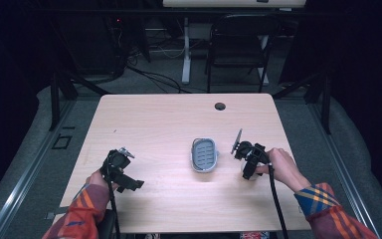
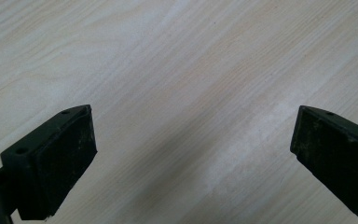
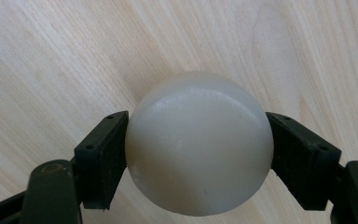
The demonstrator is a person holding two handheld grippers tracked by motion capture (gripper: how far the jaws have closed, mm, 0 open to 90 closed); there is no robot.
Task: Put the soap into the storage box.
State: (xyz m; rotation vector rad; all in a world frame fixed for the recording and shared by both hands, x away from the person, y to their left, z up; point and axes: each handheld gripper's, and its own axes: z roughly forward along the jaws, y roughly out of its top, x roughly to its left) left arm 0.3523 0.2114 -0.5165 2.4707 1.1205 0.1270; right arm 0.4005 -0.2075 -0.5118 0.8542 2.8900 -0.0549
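Observation:
A round white bar of soap (image 3: pixel 199 144) sits squeezed between the two black jaws of my right gripper (image 3: pixel 198 154), just above the wooden table (image 3: pixel 51 56). In the high view that right gripper (image 1: pixel 249 169) is to the right of a grey soap dish (image 1: pixel 204 154), which lies in the middle of the table (image 1: pixel 169 119). My left gripper (image 1: pixel 132 184) hangs near the table's front left. In the left gripper view its jaws stand wide apart, so the left gripper (image 2: pixel 191 154) is open with bare wood between them.
A round cable hole (image 1: pixel 220 106) sits near the table's far edge. Behind the table stand a black folding chair (image 1: pixel 238 45) and a white desk leg (image 1: pixel 185 50), with cables on the floor.

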